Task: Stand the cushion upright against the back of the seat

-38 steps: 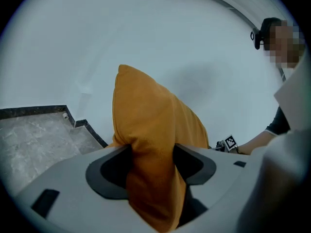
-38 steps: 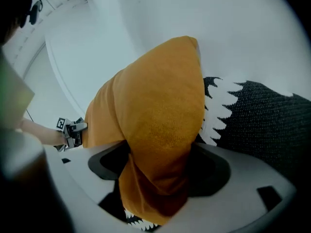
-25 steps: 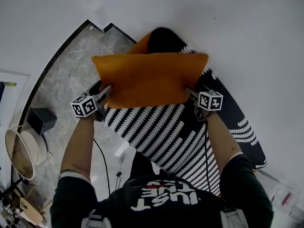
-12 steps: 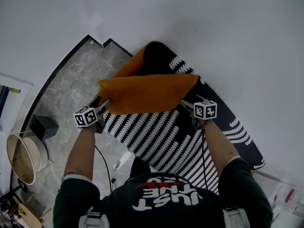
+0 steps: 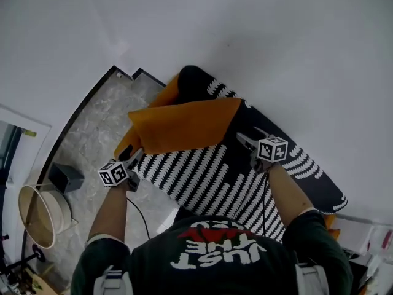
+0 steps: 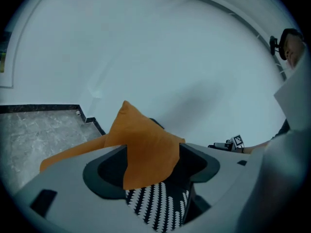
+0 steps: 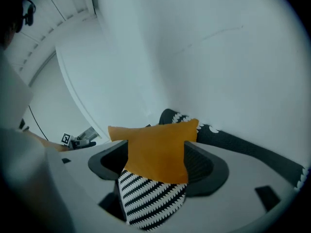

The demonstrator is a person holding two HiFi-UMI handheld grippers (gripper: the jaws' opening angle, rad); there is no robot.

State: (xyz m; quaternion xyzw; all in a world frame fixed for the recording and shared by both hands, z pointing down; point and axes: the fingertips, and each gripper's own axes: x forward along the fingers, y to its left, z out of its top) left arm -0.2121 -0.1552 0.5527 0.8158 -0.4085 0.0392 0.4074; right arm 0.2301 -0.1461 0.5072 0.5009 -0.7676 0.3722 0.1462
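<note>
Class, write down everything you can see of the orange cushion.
The orange cushion is plain, soft-looking fabric with pointed corners, smooth and unmarked. It is tilted over the black-and-white patterned seat, top edge toward the seat back. The left gripper pinches its lower left corner, the right gripper its lower right. Whether it touches the seat back cannot be told.

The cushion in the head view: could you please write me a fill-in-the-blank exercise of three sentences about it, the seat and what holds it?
1. The cushion is ___ in colour.
2. The seat under it has a black and ___ pattern.
3. In all, ___ grippers are closed on the cushion: the left gripper at one lower corner, the right gripper at the other.

Missing words: orange; white; two
</note>
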